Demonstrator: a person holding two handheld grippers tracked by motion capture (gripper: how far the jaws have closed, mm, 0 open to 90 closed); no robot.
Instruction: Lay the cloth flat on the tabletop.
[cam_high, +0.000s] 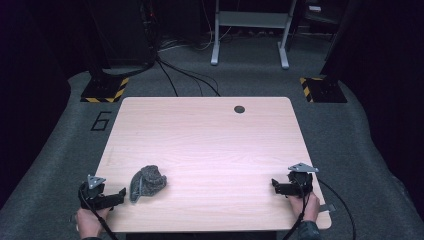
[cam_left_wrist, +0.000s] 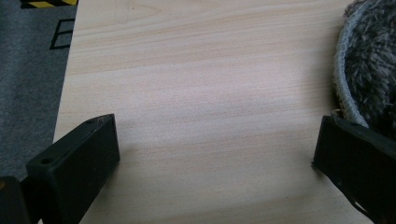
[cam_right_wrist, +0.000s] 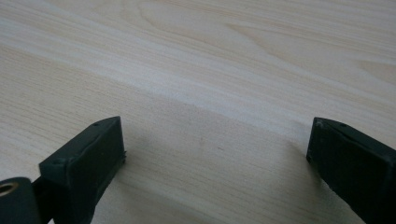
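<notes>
Slipper (cam_high: 147, 182): grey, fuzzy, cord-edged, on pale woodgrain surface (cam_high: 210, 145); left claw (cam_high: 120, 196) beside it, right claw (cam_high: 275, 186) apart, both wide, empty.

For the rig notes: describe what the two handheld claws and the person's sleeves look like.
Both are black handheld units. The left claw and right claw each carry a grey three-cornered plate on top and trail a black cable back past the hand. Seen from their own cameras, each has two blocky, flat-faced black jaws with small screw holes in the top edge. A dark sleeve cuff shows at the right wrist.
</notes>
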